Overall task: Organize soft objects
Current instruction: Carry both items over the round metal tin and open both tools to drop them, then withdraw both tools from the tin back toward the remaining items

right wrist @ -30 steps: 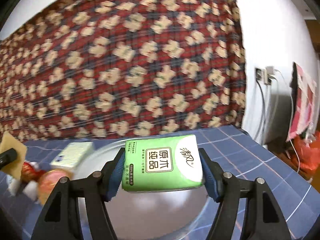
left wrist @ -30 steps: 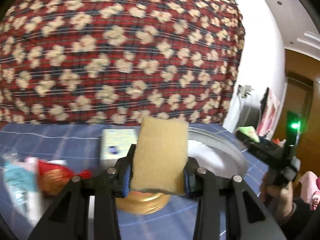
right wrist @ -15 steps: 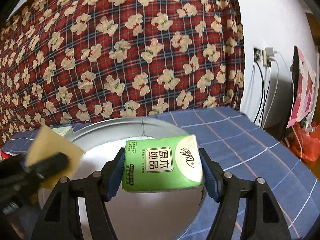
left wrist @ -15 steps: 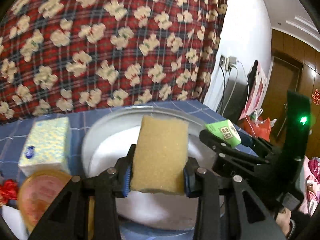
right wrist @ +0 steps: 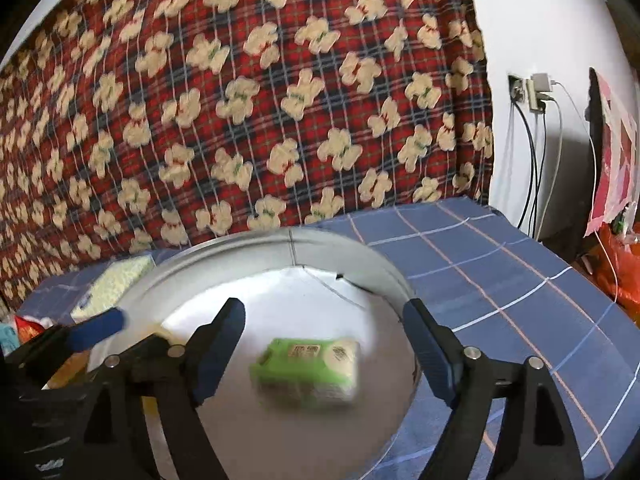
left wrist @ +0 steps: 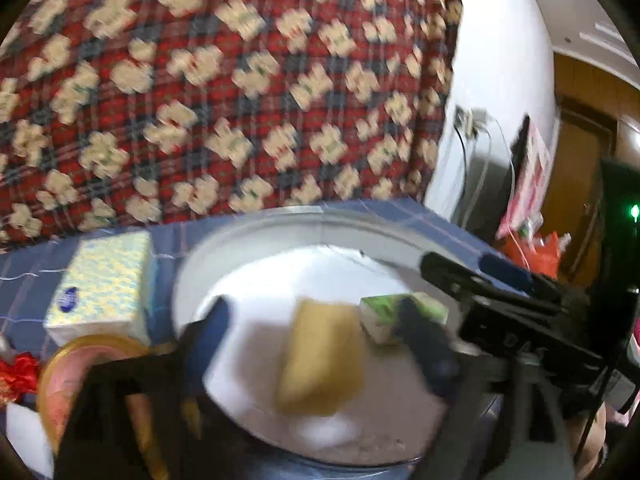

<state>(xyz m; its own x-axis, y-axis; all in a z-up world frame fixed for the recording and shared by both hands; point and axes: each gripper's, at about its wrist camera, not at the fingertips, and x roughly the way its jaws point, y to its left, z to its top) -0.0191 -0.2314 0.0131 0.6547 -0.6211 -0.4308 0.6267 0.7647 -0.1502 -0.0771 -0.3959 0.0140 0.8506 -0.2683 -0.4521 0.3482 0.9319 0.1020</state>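
A yellow sponge [left wrist: 320, 360] lies blurred and loose in the round metal basin [left wrist: 256, 224], between the spread fingers of my left gripper [left wrist: 312, 304], whose jaws are opening. Neither pad touches it. Just to its right lies a green tissue pack [left wrist: 404, 316]. In the right wrist view this green pack [right wrist: 308, 372] sits blurred on the basin [right wrist: 292, 240] floor, below my right gripper [right wrist: 324, 308]. That gripper's jaws are also opening and stand clear of the pack. The right gripper [left wrist: 464, 266] reaches over the basin's right side.
A blue-and-yellow tissue box [left wrist: 100, 284] stands left of the basin, with an orange-lidded round container [left wrist: 80, 360] and a red packet [left wrist: 16, 372] nearer me. A plaid bear blanket [right wrist: 240, 100] rises behind. Blue checked cloth [right wrist: 500, 272] spreads right; cables [right wrist: 532, 160] hang on the wall.
Both grippers have gone from shut to wide apart. The sponge has dropped out of the left one and the green pack out of the right one, both into the basin.
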